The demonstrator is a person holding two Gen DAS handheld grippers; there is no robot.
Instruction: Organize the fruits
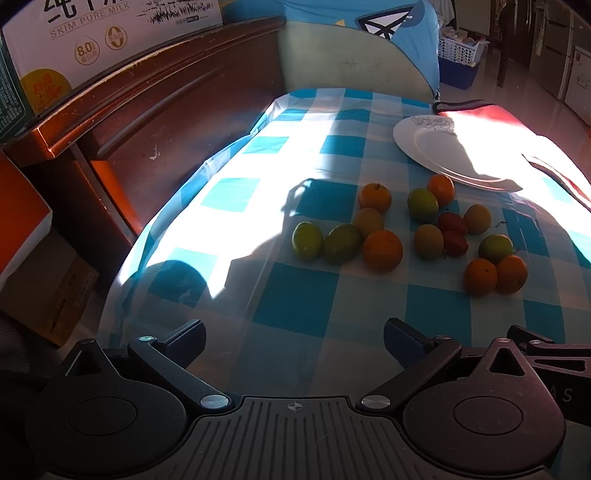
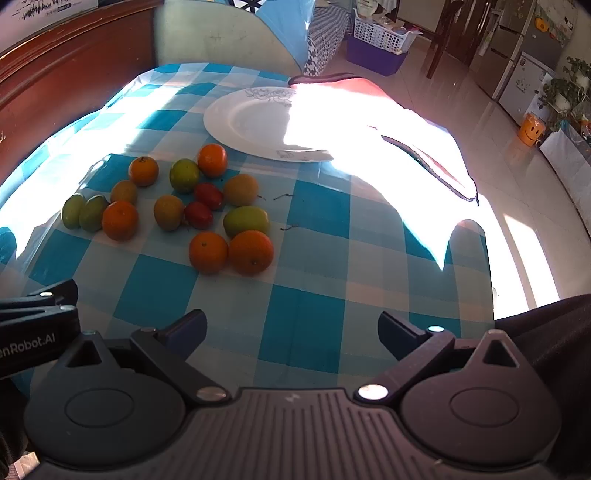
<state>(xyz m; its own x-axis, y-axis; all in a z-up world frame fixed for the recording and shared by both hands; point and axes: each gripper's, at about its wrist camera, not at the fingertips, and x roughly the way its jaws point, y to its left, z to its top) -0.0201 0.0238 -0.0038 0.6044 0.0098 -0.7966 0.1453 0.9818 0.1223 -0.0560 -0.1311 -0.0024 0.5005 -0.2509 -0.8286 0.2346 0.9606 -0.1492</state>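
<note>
Several small fruits lie loose on a blue-and-white checked tablecloth (image 1: 295, 295): oranges (image 1: 382, 250) (image 2: 251, 252), green-yellow fruits (image 1: 307, 240) (image 2: 246, 220) and two small red ones (image 1: 452, 224) (image 2: 199, 215). A white plate (image 1: 439, 147) (image 2: 255, 122) sits empty behind them, partly in bright sun. My left gripper (image 1: 294, 341) is open and empty, held over the cloth short of the fruits. My right gripper (image 2: 291, 334) is open and empty, also short of the fruits, to the right of the left one.
A dark wooden headboard (image 1: 166, 96) runs along the left with a milk carton box (image 1: 110, 33) on it. A red cloth (image 2: 424, 147) drapes the table's right edge. A chair back (image 1: 351, 62) stands behind the table. Baskets and a fridge are far right.
</note>
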